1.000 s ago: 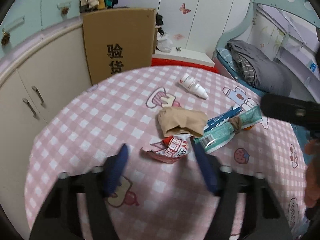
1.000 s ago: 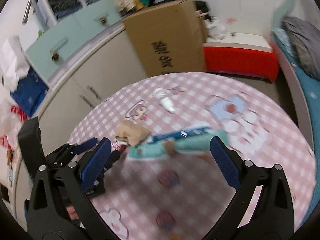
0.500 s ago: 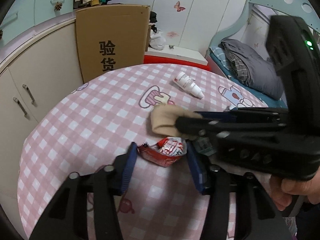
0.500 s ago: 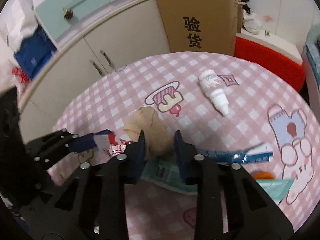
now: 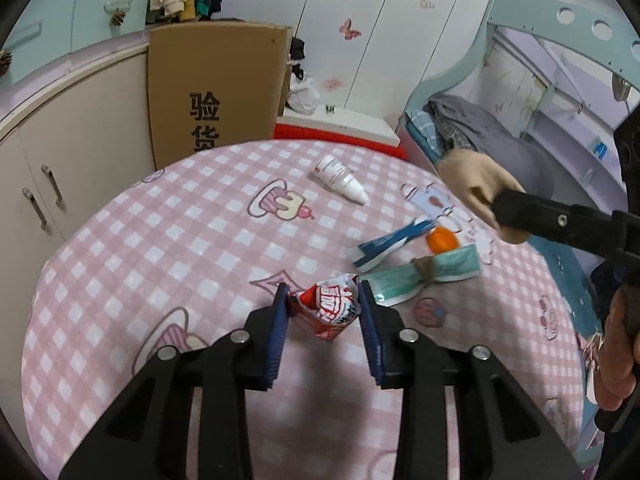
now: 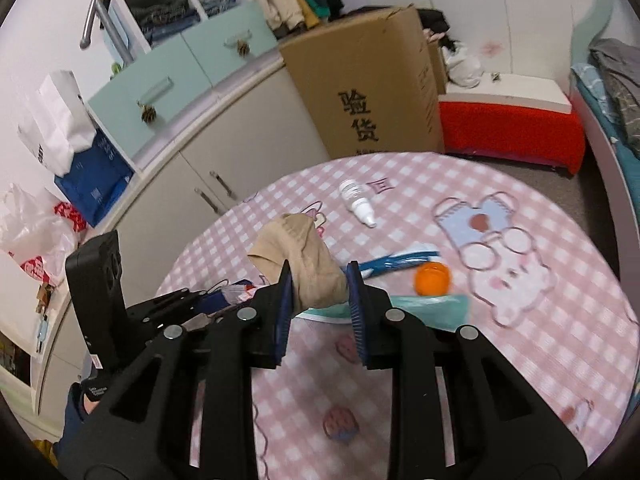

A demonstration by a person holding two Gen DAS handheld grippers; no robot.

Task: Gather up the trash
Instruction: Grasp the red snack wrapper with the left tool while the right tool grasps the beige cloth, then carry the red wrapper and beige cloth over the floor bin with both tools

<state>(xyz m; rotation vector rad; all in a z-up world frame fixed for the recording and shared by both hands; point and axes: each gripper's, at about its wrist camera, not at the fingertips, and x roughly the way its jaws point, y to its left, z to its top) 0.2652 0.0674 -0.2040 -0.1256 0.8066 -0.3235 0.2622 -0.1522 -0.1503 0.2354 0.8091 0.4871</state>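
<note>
My left gripper (image 5: 322,312) is shut on a crumpled red and white wrapper (image 5: 330,312) at the near middle of the round pink checked table (image 5: 160,264). My right gripper (image 6: 318,292) is shut on a beige paper wad (image 6: 300,264) and holds it above the table; the wad also shows at the right of the left wrist view (image 5: 476,188). On the table lie a blue wrapper (image 5: 388,244), a teal wrapper (image 5: 424,276), an orange cap (image 5: 442,239) and a small white bottle (image 5: 340,179).
A tall cardboard box (image 5: 216,92) stands behind the table beside cream cabinets (image 5: 72,152). A red and white bench (image 6: 512,120) and a bed (image 5: 500,152) lie beyond the table's far edge. Bags (image 6: 60,160) sit on the counter at left.
My right gripper closed on the beige wad and lifted it off the table to the right. My left gripper closed around the red and white wrapper.
</note>
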